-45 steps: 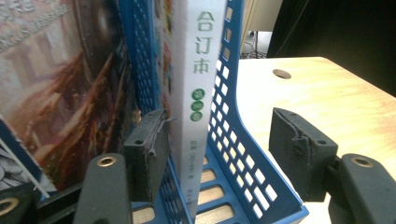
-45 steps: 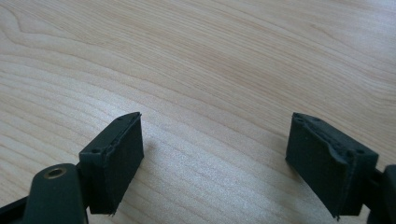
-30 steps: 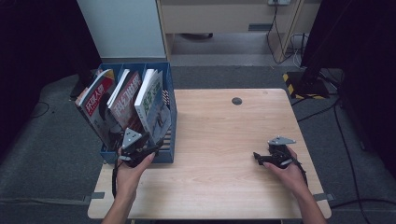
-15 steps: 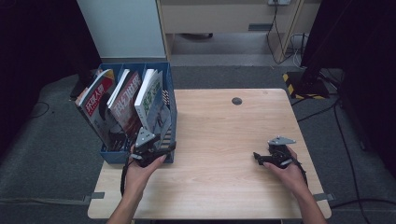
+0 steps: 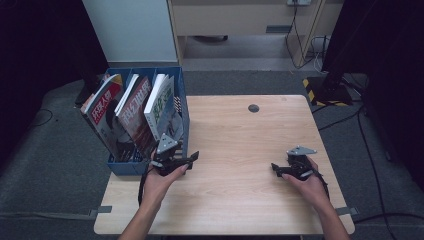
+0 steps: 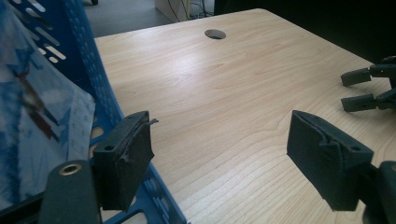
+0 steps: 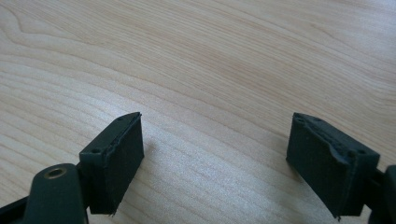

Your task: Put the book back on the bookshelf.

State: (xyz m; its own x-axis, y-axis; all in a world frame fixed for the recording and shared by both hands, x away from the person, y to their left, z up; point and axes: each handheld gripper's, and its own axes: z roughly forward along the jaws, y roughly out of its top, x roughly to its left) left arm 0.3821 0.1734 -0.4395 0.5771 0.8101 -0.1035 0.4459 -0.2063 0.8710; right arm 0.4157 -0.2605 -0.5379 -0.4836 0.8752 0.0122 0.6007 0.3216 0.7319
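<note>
Now your left hand-held gripper (image 5: 192, 158) has just been opening, nothing between its jaws; the right hand-held gripper (image 5: 275, 167) rests open on the worktop (image 5: 240, 135). Ease clear of the blue file box (image 5: 184, 107) holding the books (image 5: 159, 106)

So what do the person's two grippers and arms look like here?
Both are black handheld tools. The left gripper and right gripper each carry a grey three-cornered plate on top and end in two blocky black padded jaws. A black cable trails from each. The forearms are bare, with no sleeves in view.

Grey carpet floor (image 5: 60, 165), pale cabinet (image 5: 235, 17), dark surroundings
</note>
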